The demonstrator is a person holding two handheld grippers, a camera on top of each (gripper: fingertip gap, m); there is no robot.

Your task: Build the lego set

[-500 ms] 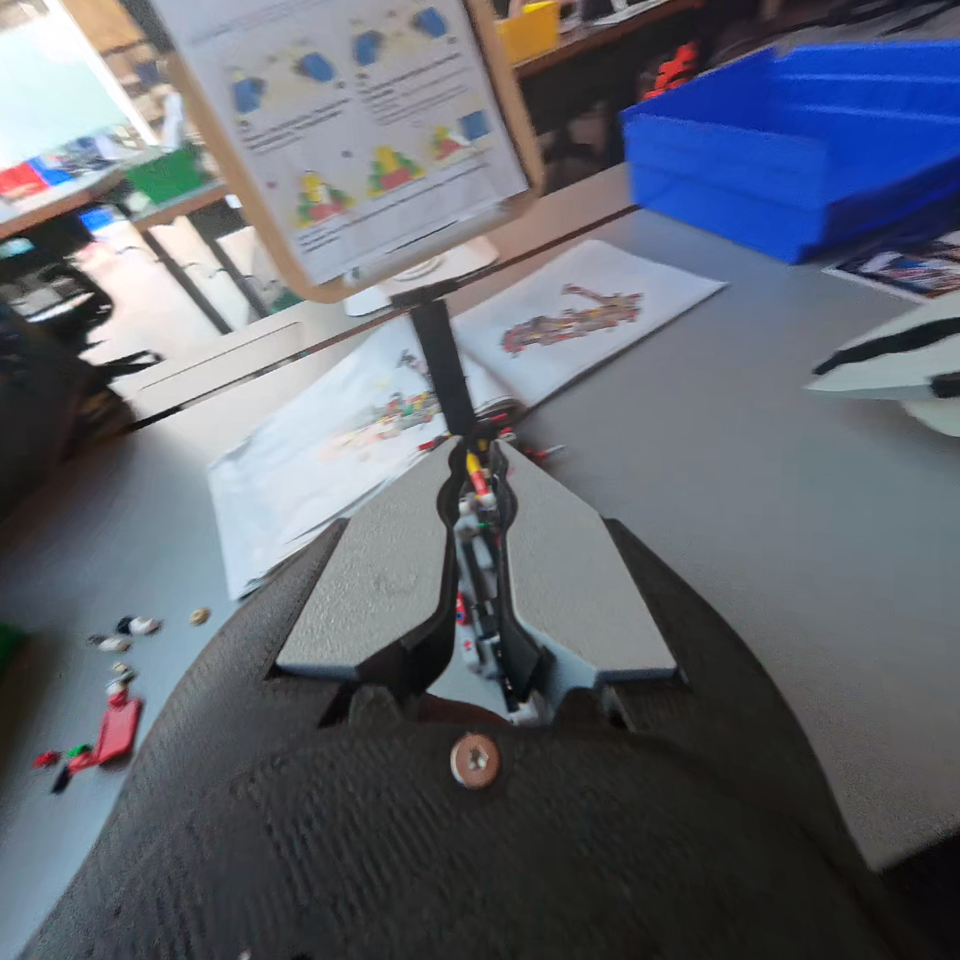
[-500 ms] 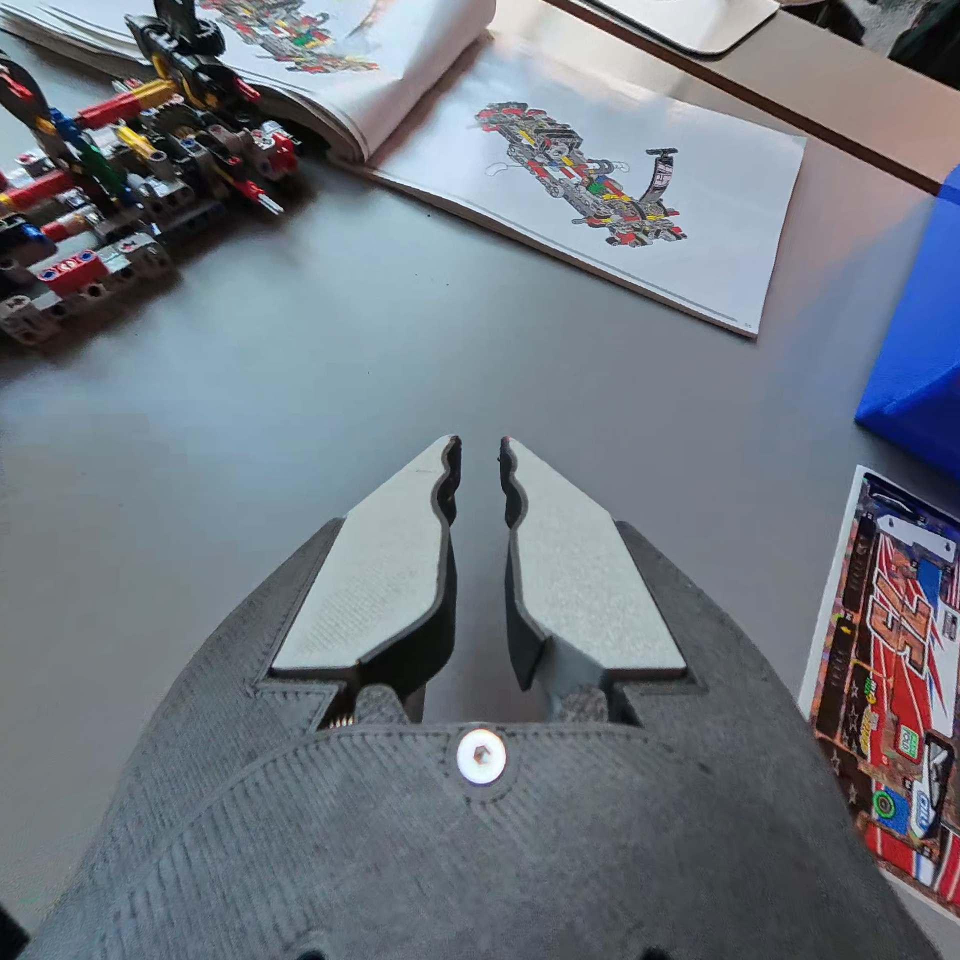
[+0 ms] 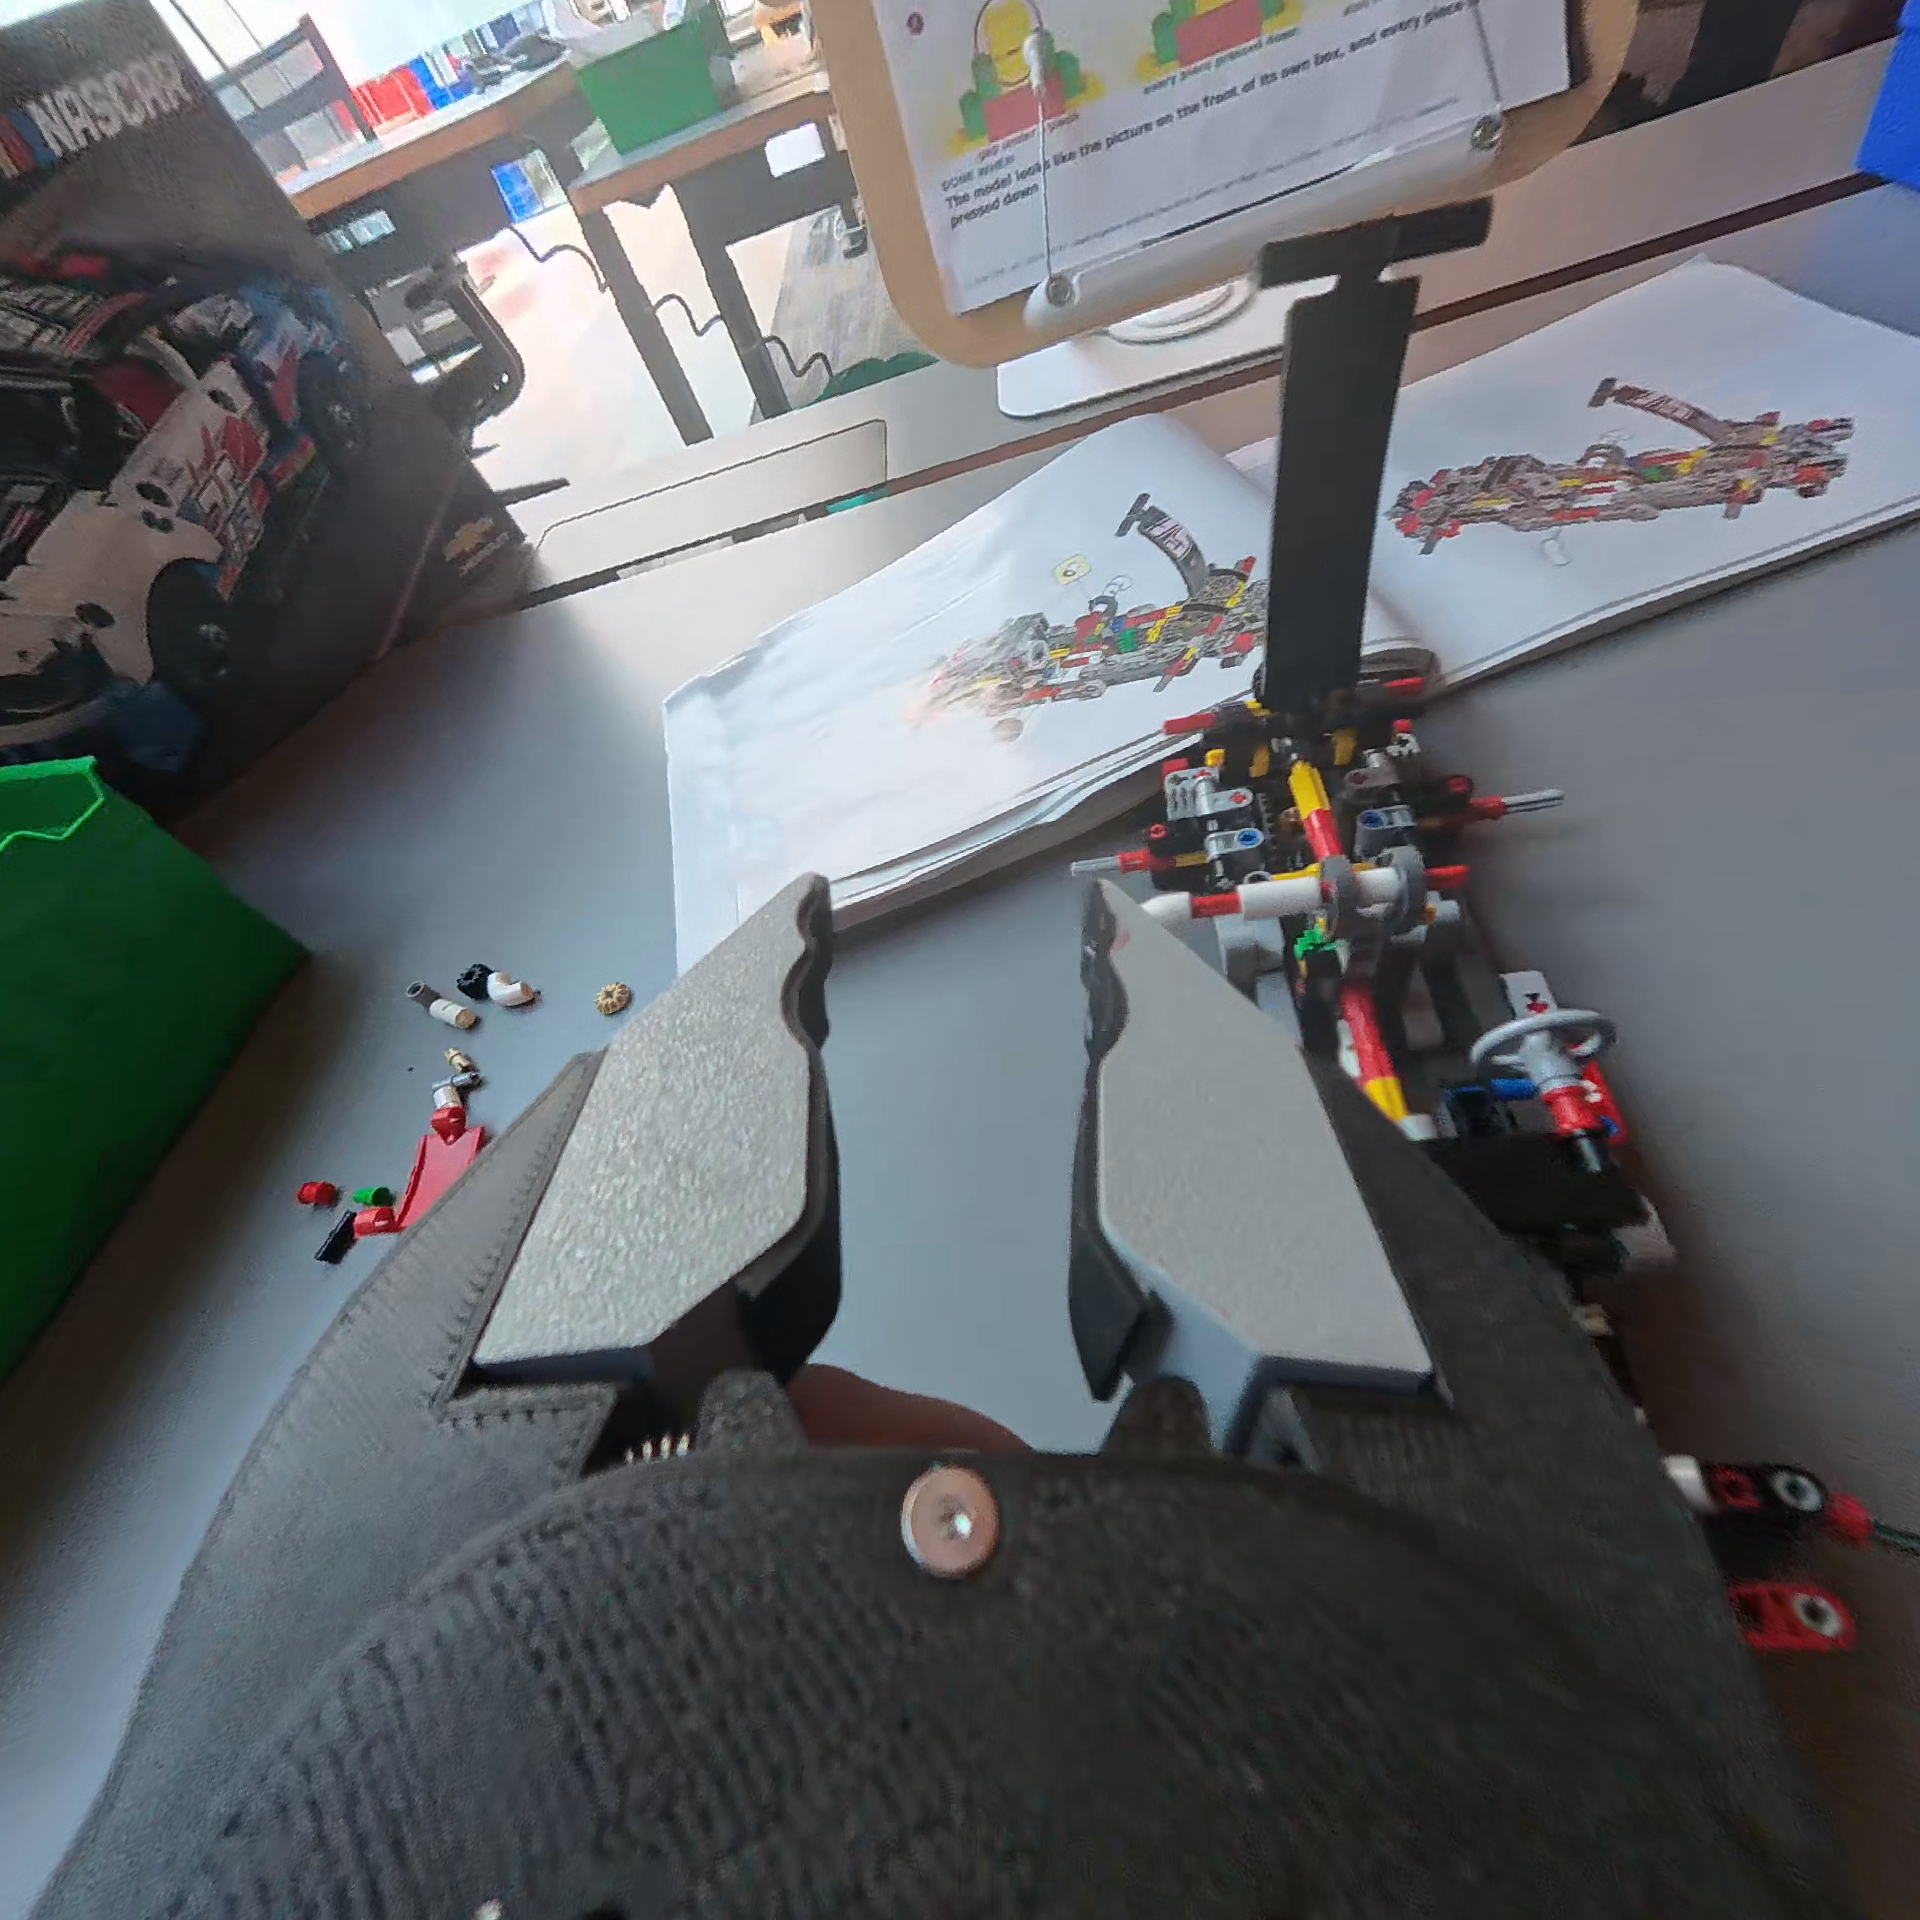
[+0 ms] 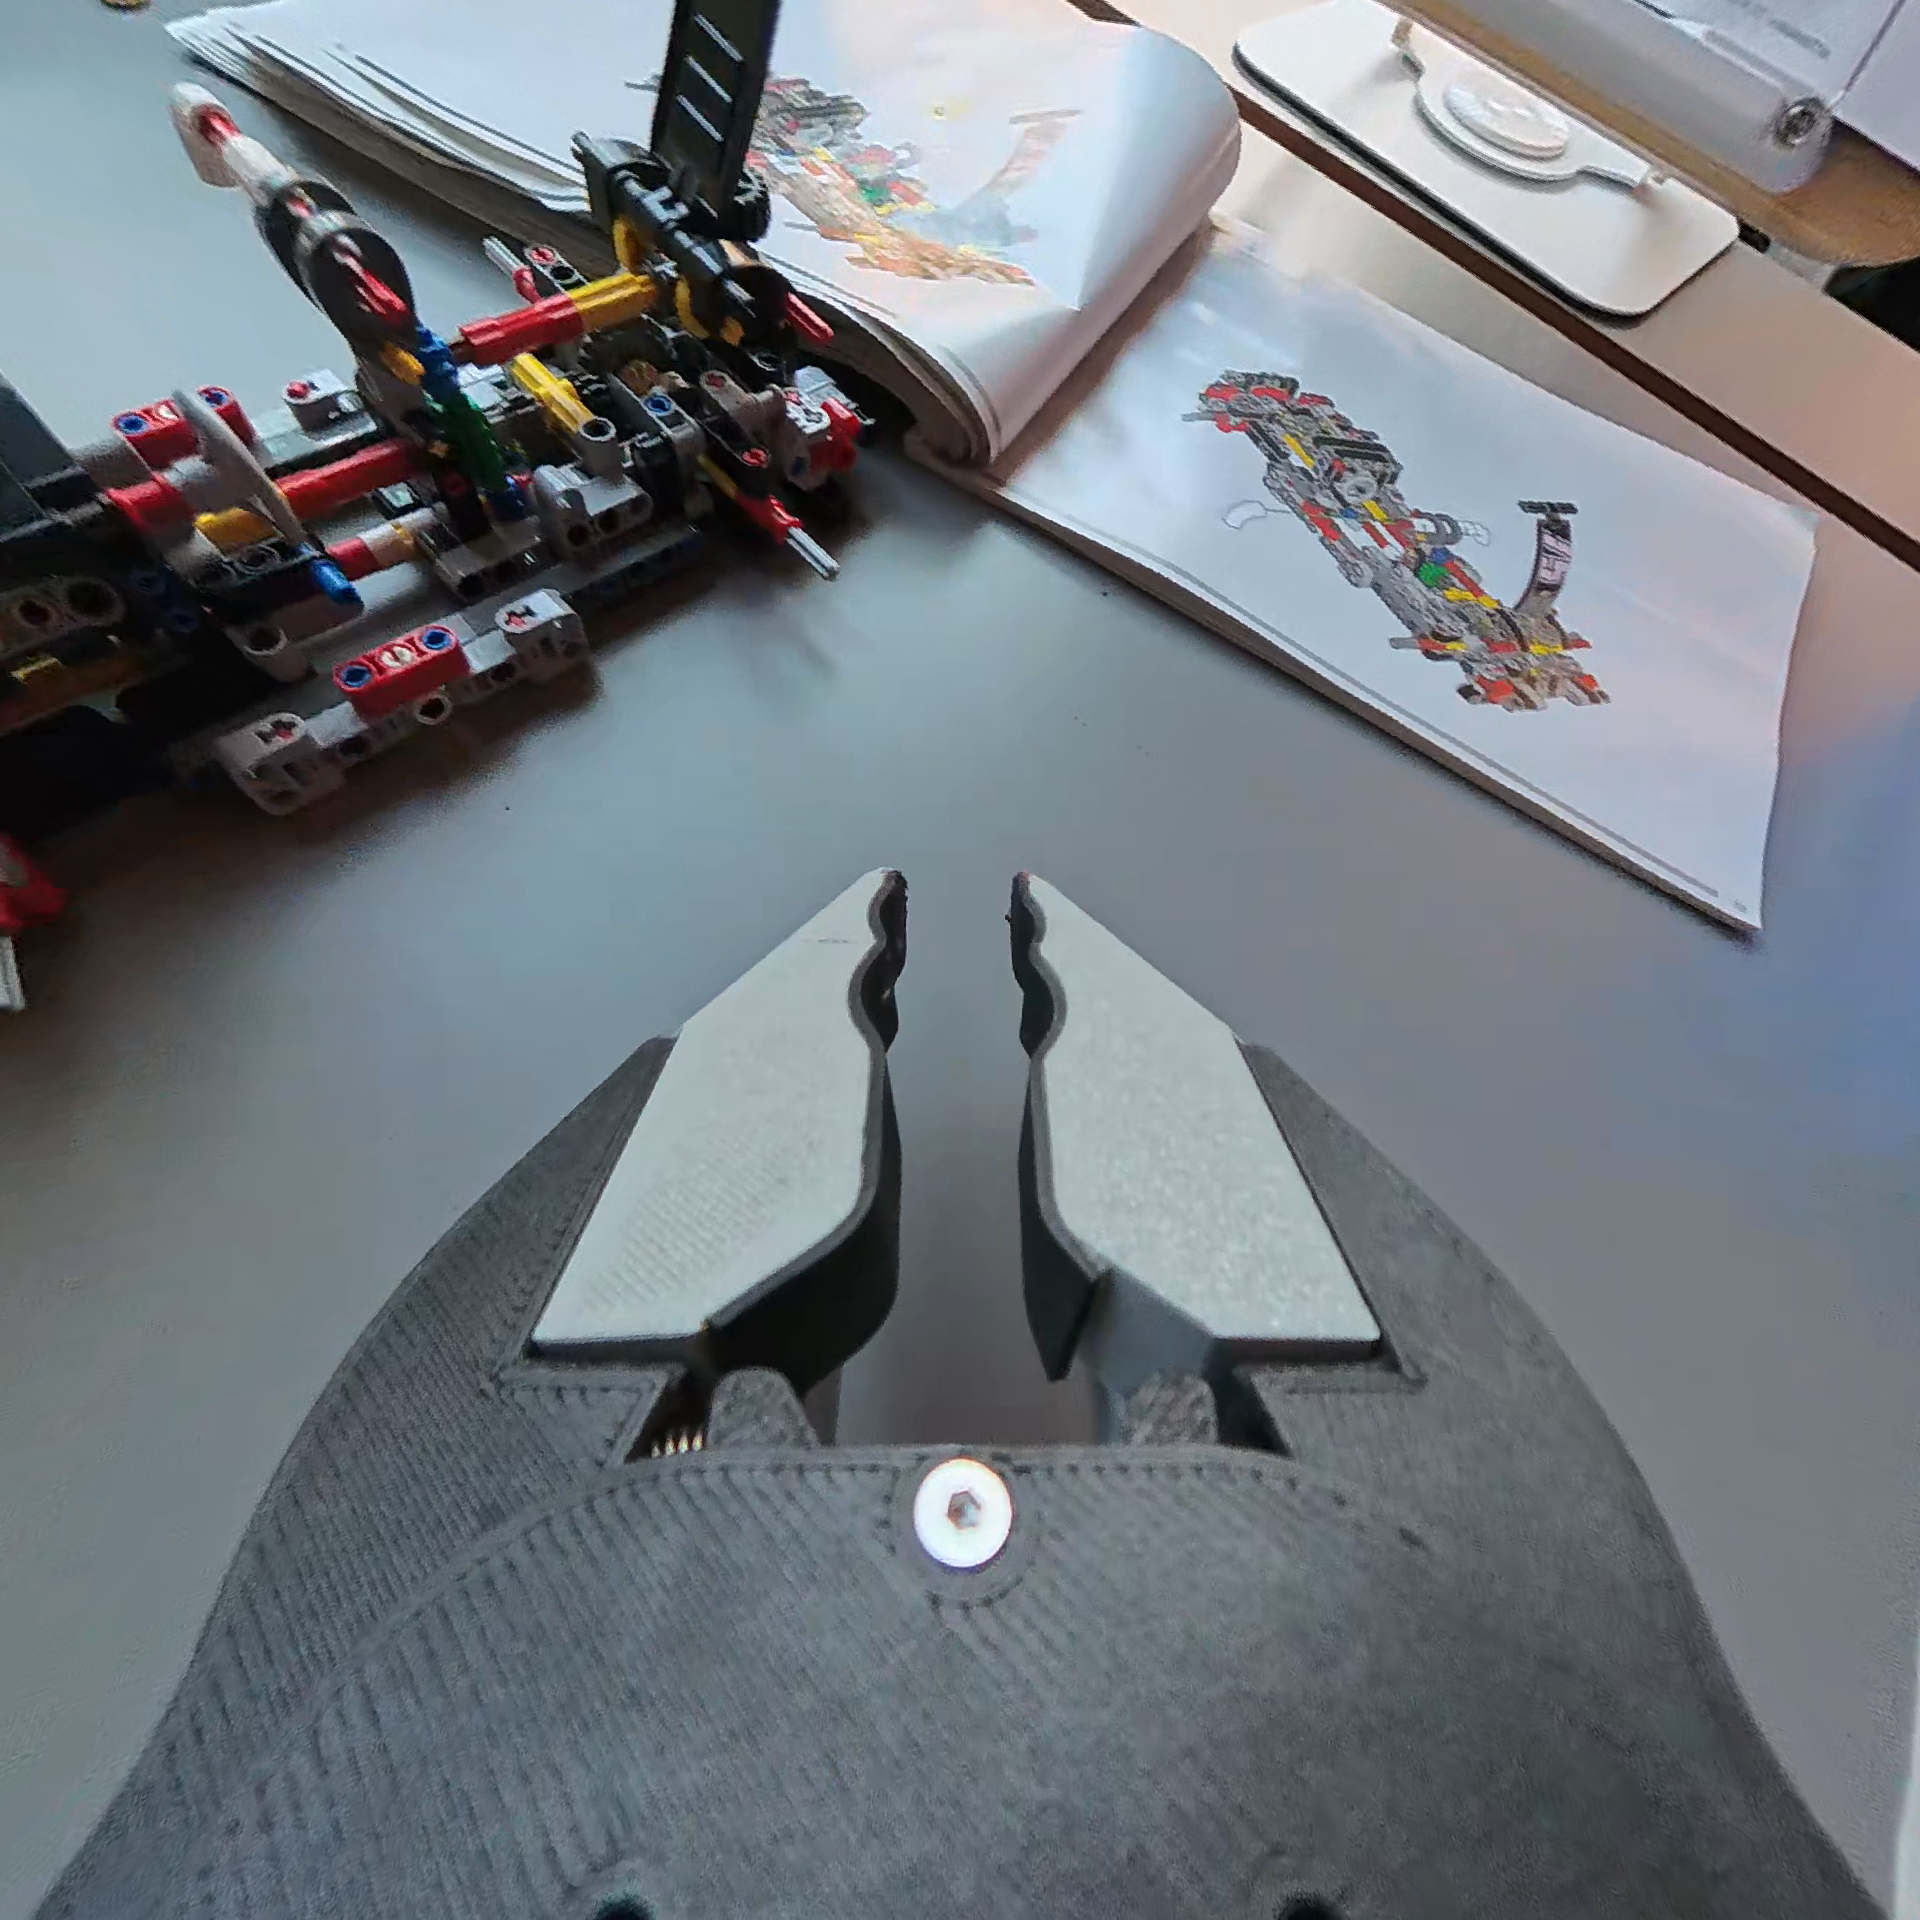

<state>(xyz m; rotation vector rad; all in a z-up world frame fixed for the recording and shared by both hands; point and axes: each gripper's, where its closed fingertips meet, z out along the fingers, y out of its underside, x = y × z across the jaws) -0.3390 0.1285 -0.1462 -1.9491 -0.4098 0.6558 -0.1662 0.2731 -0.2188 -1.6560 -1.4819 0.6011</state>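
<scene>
Two grippers hang over one grey worktop [image 4: 1143, 790], which carries an open instruction booklet [image 4: 1455, 540] and, smaller, a half-built brick vehicle frame [image 4: 436, 520] with a black upright panel [image 3: 1330, 499] at its far end. The left gripper [image 3: 954, 925] stands wide open with only bare worktop between its pads; the frame [image 3: 1382, 935] lies just beside its right finger [image 3: 1226, 1122], and whether they touch cannot be told. Half a second ago these jaws were nearly shut around the frame's red and yellow axle; now they are spread and off to its left. The right gripper [image 4: 958, 894] is narrowly parted and holds nothing, well apart from the frame, its gap slightly wider than before. Loose small parts [image 3: 457, 1039] lie left of the left gripper, near a green bin [image 3: 114, 1039].
</scene>
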